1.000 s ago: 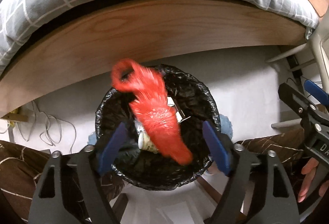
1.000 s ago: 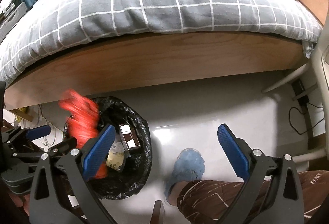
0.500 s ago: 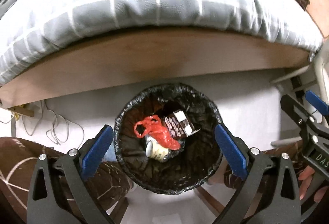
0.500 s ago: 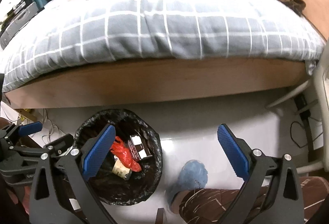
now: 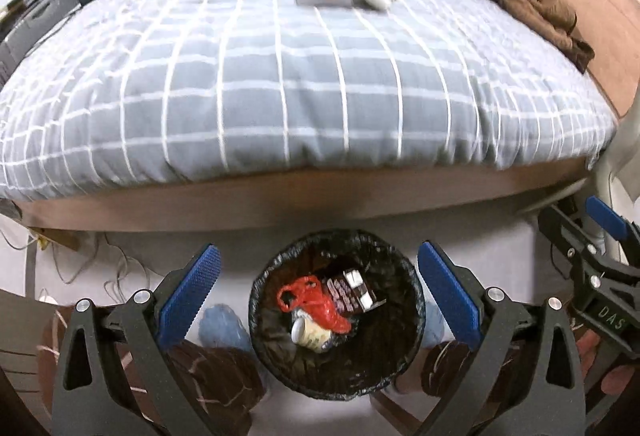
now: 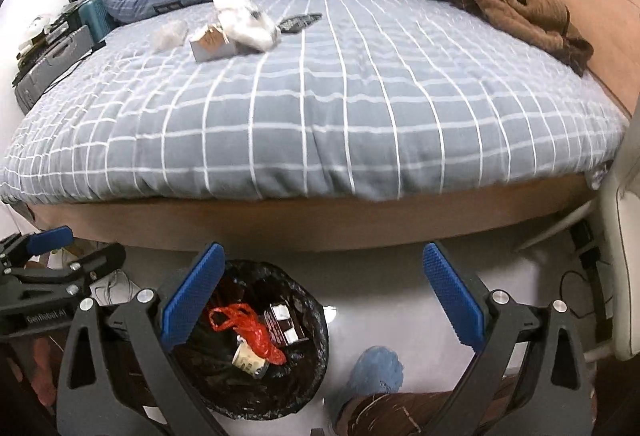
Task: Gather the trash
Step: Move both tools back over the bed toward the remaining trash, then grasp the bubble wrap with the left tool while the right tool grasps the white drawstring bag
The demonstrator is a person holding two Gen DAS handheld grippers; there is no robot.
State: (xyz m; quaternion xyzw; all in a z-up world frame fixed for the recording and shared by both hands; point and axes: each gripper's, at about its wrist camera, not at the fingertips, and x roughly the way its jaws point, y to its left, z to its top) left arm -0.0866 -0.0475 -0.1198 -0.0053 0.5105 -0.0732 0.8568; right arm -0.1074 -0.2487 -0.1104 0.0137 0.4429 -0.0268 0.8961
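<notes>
Left wrist view: the red plastic bag point(image 5: 314, 302) now lies inside the black-lined bin point(image 5: 412, 320). A second ago it was blurred in mid-air over the bin mouth; half a second ago it had landed. I judge this item collected.

Orientation: in this view the bag's long axis runs diagonally, with the looped handle end toward the bed side of the bin and the tail pointing toward me and to the right. It rests across a pale cup point(image 5: 310, 334) lying on its side and touches a dark box point(image 5: 352, 290) just beside it.

Left gripper point(image 5: 318, 298): jaws wide apart, holding nothing, hovering above the bin, which sits between the blue pads point(image 5: 190, 292). It has risen since the drop, and the bed now fills most of the view.

Right gripper point(image 6: 320, 302): jaws likewise wide, empty. In the right wrist view the bin point(image 6: 320, 336) sits at the left pad, with the bag point(image 6: 250, 332) visible inside.

Beyond the bin, on the checked quilt point(image 6: 360, 107), well apart from the bin toward the pillows, lie further items: a small box point(image 6: 210, 45), a crumpled clear wrapper point(image 6: 248, 21) and a smaller crumpled piece point(image 6: 170, 33). I judge these the remaining trash. A dark remote-like thing point(image 6: 300, 21) lies just beside the wrapper; a brown garment point(image 6: 520, 7) is at the far right of the bed.
</notes>
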